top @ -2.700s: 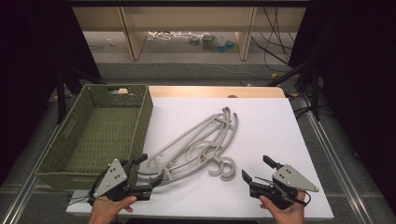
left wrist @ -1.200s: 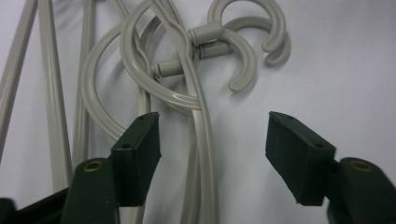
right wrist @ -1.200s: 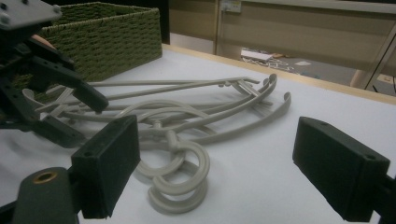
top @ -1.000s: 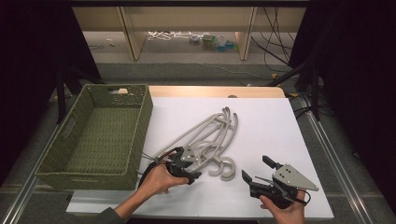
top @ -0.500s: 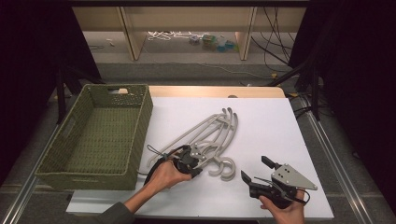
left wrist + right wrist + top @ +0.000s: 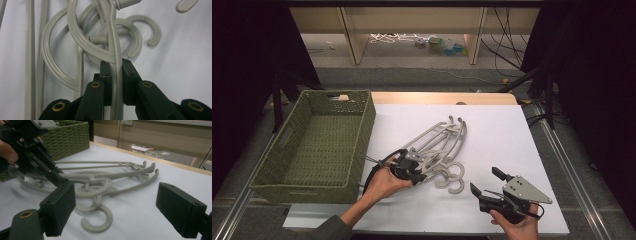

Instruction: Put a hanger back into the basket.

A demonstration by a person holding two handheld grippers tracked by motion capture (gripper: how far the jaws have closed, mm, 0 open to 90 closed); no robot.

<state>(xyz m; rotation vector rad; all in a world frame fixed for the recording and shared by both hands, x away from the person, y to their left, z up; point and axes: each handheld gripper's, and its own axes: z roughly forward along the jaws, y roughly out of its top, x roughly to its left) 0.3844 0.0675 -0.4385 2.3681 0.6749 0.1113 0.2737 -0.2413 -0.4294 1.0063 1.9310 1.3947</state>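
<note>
Sitting empty at the desk's (image 6: 512,130) left edge, the green basket (image 6: 314,145) lies just beside a tangle of grey hangers (image 6: 437,145). The left gripper (image 6: 115,82) has its fingers clamped on one hanger's thin bar (image 6: 115,50), whose hooks interlock, so lifting may drag the neighbours or let the bar slip. The right gripper (image 6: 486,182) waits open nearby.

Bare white table (image 6: 507,135) lies open right of the tangled hangers (image 6: 439,145); the basket (image 6: 362,145) walls their left.
</note>
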